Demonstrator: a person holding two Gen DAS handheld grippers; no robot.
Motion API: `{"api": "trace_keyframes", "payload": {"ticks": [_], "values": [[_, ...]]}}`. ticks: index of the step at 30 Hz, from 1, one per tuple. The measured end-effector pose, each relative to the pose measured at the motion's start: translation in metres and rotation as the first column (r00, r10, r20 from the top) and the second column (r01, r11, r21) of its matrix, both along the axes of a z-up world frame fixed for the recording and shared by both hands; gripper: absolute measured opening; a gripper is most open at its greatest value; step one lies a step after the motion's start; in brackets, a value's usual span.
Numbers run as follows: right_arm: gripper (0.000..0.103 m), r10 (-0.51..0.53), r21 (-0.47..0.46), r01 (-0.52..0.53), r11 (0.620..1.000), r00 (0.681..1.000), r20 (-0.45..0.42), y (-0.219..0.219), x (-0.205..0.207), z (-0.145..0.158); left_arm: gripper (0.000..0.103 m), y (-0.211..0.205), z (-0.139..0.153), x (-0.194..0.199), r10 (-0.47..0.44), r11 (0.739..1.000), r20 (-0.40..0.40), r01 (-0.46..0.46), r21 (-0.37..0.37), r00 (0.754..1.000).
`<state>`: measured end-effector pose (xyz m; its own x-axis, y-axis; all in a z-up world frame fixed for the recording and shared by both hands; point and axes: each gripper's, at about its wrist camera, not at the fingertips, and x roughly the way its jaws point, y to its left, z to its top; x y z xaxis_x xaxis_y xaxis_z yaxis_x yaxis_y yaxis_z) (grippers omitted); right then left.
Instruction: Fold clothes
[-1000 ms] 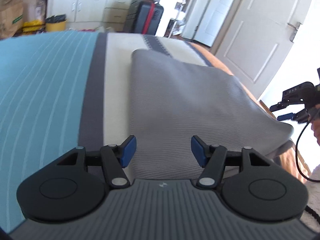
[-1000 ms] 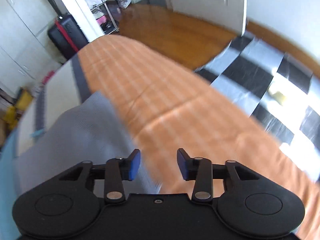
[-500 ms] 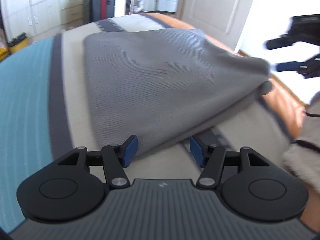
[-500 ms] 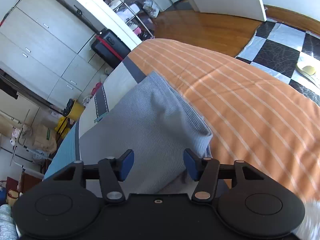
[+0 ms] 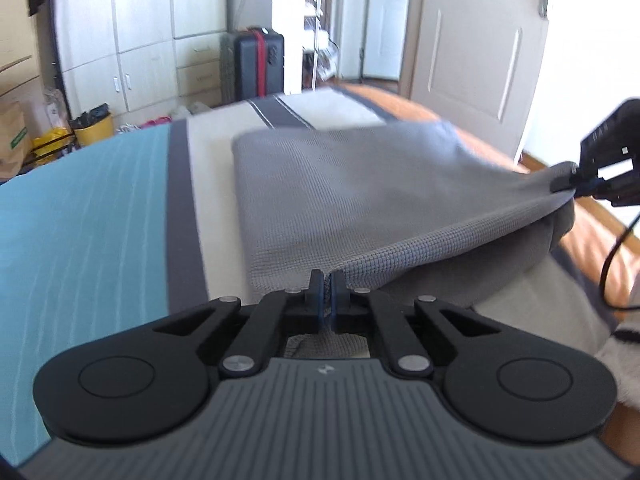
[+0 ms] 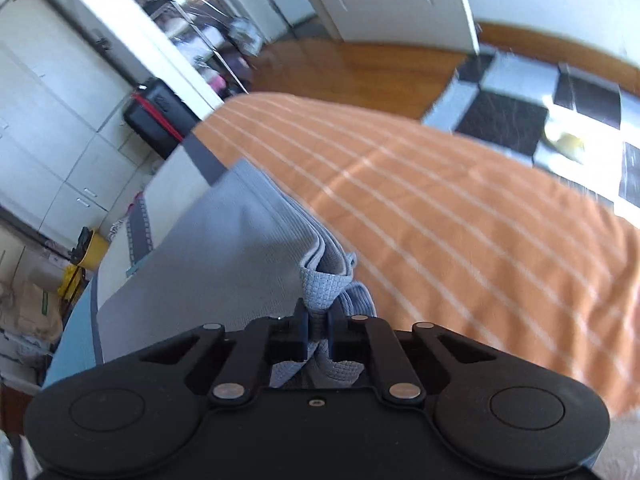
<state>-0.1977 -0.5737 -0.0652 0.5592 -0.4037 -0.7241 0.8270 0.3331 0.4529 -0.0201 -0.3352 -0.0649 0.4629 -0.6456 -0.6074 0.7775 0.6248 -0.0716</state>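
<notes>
garment (image 5: pixel 360 184) — grey waffle knit | bedspread (image 6: pixel 460 216) — orange, white stripes; teal, grey, cream bands | suitcase (image 5: pixel 258 64) black, red strap

Bright daylight — blurred, fisheye-warped edges.

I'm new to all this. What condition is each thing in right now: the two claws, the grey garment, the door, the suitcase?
Left claw: shut on the grey garment's near edge, having just closed.
Right claw: shut on a bunched corner, having just closed.
Grey garment: folded, near edge lifted off the bed.
Bed: covered by a striped spread.
White door: looks closed.
Black suitcase: upright, closed.
</notes>
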Motion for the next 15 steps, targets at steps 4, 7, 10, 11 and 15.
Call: {"api": "trace_keyframes", "payload": {"ticks": [4, 7, 10, 11, 15], "values": [[0.006, 0.02, -0.026, -0.021, 0.999, 0.999, -0.039, 0.009, -0.002, 0.005, 0.0, 0.008, -0.022, 0.002, 0.03, 0.994, -0.021, -0.028, 0.103, 0.999], [0.007, -0.004, 0.041, 0.006, 0.999, 0.998, -0.063, 0.002, -0.002, -0.006, 0.0, 0.015, -0.033, 0.02, 0.113, 0.99, -0.117, -0.101, 0.103, 0.987], [0.007, 0.002, 0.011, -0.001, 1.0, 0.999, -0.043, 0.009, -0.007, 0.003, 0.0, 0.027, -0.018, 0.025, 0.175, 0.984, -0.081, -0.172, 0.048, 0.981], [0.007, 0.009, -0.004, -0.009, 1.0, 0.999, -0.042, 0.013, -0.008, 0.007, 0.0, 0.03, -0.014, 0.026, 0.199, 0.979, -0.055, -0.197, 0.048, 0.978], [0.007, 0.031, -0.056, -0.036, 0.998, 0.996, -0.078, 0.025, -0.006, 0.015, 0.001, 0.042, -0.019, 0.04, 0.216, 0.976, -0.195, -0.219, 0.006, 0.957]]}}
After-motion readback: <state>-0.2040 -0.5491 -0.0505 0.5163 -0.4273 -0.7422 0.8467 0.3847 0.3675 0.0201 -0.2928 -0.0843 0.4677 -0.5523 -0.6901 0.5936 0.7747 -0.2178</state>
